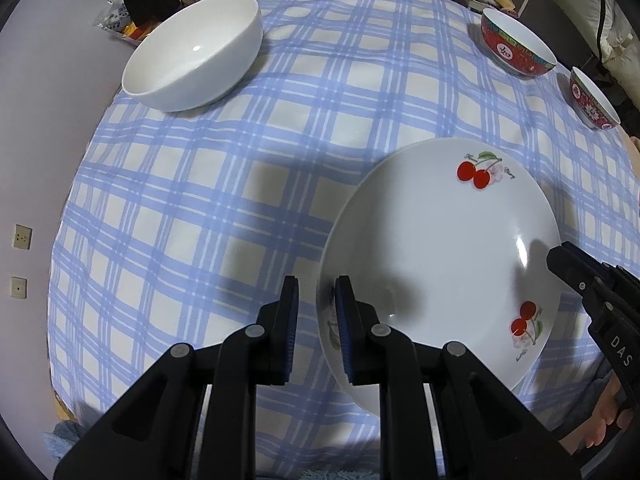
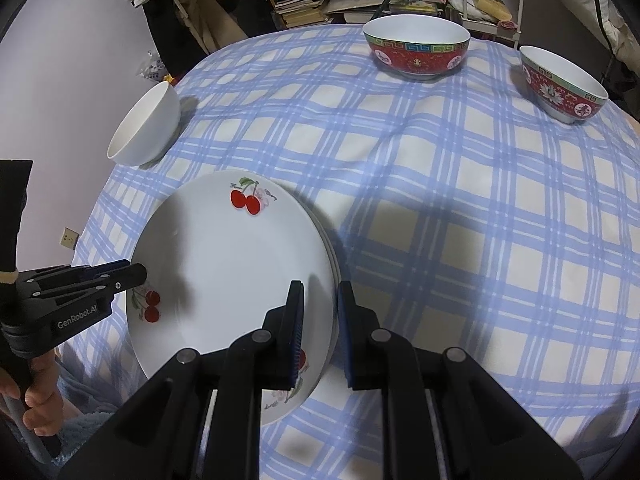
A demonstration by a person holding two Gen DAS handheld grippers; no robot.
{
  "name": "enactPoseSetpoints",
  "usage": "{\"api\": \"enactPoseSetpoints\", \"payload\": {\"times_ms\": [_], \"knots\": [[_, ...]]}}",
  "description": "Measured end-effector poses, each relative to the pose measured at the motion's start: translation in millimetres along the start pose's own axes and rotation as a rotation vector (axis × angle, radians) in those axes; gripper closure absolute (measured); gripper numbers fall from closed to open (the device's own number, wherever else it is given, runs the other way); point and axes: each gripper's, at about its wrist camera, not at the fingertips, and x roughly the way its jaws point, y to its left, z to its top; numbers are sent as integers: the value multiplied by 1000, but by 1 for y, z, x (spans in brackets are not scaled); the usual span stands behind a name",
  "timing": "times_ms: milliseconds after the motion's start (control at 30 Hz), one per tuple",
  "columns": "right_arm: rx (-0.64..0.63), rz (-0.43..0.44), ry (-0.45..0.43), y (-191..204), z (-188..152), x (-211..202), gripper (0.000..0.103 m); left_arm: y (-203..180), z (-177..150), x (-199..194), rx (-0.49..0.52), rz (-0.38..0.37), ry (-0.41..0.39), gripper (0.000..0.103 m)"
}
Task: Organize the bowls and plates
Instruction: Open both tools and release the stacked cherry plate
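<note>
Both grippers clamped opposite rims of the cherry plate (image 1: 440, 248): the left gripper (image 1: 317, 330) its left edge, the right gripper (image 2: 320, 330) its right, above plates stacked on the checked worktop (image 2: 440, 220). Uneven lowering could chip them. Round, it lay roughly level, with no long axis; bowls stood well apart.

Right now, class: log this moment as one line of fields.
left gripper: shut on cherry plate rim | right gripper: shut on opposite rim | white bowl: untouched

Glossy ceramic cherry plate (image 1: 440, 248) on soft checked cloth (image 1: 200, 200)
</note>
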Motion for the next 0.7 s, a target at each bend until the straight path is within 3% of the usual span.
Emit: {"api": "enactPoseSetpoints", "payload": {"times_ms": [233,333,400,567,633,700], "knots": [[23,4,0,0,5,-1,84,13,2,-19,-53,-48,-45,84],[2,-3,-12,4,13,-4,78,24,5,-30,-79,-51,-78,84],[-12,-6,-24,9,22,-7,64,30,10,-37,-75,-14,-101,83],[-20,33,-63,27,50,-19,43,59,25,-50,-111,-6,-127,75],[-29,35,-82,35,60,-23,36,73,31,-54,-134,-5,-144,68],[-38,28,-97,45,72,-24,23,85,38,-58,-133,-6,-163,47]]}}
